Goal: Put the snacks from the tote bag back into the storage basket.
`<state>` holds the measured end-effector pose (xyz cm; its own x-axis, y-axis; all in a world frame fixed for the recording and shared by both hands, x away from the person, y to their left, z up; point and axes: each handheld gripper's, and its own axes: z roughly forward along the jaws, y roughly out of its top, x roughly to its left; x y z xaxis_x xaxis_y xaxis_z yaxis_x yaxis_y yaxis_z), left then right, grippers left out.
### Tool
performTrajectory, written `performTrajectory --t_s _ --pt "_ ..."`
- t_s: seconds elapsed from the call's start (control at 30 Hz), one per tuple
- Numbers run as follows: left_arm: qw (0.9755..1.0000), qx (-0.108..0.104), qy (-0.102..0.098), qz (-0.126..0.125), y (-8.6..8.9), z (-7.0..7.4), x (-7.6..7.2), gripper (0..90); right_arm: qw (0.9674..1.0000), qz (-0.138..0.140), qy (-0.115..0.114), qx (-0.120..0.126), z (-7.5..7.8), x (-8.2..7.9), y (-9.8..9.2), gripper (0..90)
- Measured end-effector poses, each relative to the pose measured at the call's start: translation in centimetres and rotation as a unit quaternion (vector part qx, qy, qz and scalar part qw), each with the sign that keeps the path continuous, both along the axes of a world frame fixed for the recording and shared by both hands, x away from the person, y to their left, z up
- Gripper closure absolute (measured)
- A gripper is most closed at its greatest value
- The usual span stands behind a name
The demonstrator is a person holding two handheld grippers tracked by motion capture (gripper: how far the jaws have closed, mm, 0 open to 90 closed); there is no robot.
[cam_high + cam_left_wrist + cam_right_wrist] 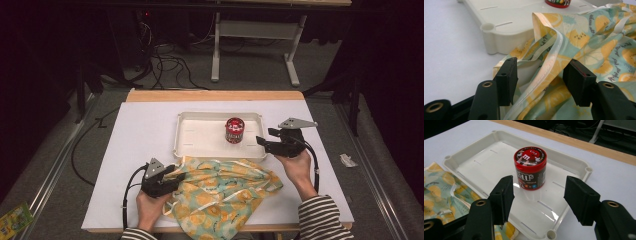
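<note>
A shallow white tray (200, 131) sits at the centre of the high view on the white surface (145, 150). One thing stands in it: a small red-lidded candy jar (234, 130), upright, toward the tray's right half, apart from the walls. In the right gripper view the jar (531, 168) stands just above centre, its printed lid closed, with bare tray floor (486, 162) all around it.

The right hand-held gripper (261, 141) sits at centre right of the high view, beside the tray's right end, pointing left toward the jar. Its jaws are spread wide with nothing between the pads; the jar lies beyond them, untouched.

A crumpled cloth bag (220, 192) printed with orange slices lies at lower centre, its upper edge against the tray's near wall. The left hand-held gripper (175, 176) is at lower left, at the bag's left edge. In the left gripper view its jaws stand apart on either side of a raised fold of the bag (554, 75) with a pale hem strip, and the pads do not press it.
</note>
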<state>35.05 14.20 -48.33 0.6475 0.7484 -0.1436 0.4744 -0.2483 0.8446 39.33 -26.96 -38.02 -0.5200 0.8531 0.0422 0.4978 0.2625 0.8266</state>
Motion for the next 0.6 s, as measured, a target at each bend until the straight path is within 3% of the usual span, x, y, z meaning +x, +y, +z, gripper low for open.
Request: performTrajectory --t_s 0.37,0.6 --pt "1.0 -0.003 -0.003 -0.006 0.0 0.2 -0.2 46.1 1.0 -0.003 -0.006 0.007 -0.4 -0.9 -0.8 41.4" --pt "0.9998 -0.016 -0.006 -0.006 0.1 0.6 -0.4 46.3 0.9999 -0.008 -0.008 0.01 -0.6 -1.6 -1.4 41.4"
